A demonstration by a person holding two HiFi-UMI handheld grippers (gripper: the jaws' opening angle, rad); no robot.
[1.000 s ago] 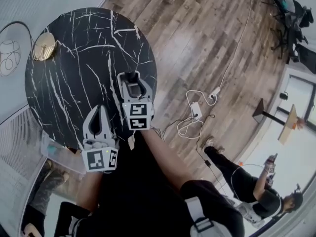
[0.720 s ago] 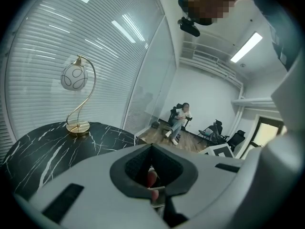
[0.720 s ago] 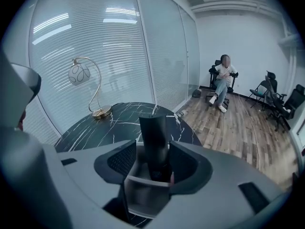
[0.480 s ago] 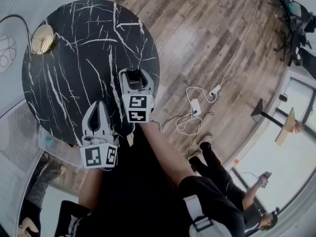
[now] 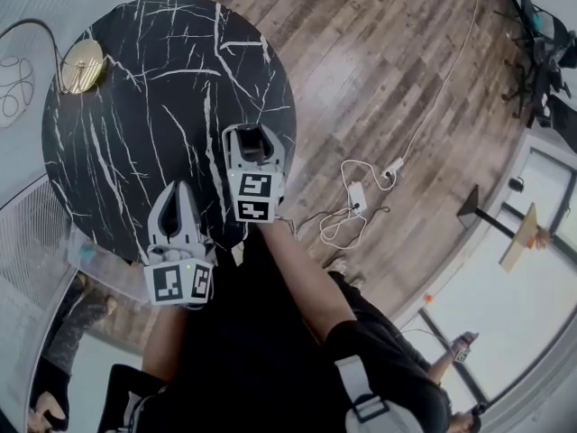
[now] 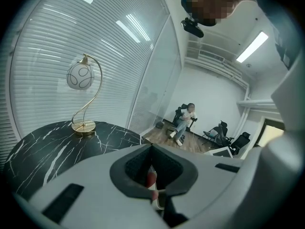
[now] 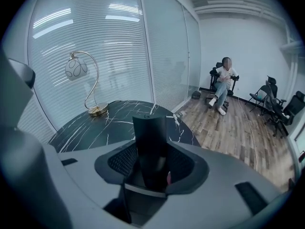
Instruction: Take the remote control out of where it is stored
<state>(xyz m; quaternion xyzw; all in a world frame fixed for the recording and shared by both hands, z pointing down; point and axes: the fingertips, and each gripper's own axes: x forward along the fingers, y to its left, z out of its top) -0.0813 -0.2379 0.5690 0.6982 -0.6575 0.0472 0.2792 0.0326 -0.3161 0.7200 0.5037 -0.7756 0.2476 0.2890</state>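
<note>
Noted right gripper [image 5: 253, 136] jaws just closing slightly, pinching the remote control [image 7: 150, 137] at frame centre, above the desk [image 5: 126, 88]. Found left gripper [image 5: 178, 190] pressed together, empty. Judged remote control out of storage, in hand.

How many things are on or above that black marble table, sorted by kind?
Remote control: 1
Grippers: 2, left gripper shut, right gripper with jaws just closed further on the remote
Lamp: 1
Total: 4

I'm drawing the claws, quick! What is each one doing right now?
Left gripper: closed, empty.
Right gripper: closed on the black remote; its jaws just tightened a little.
</note>
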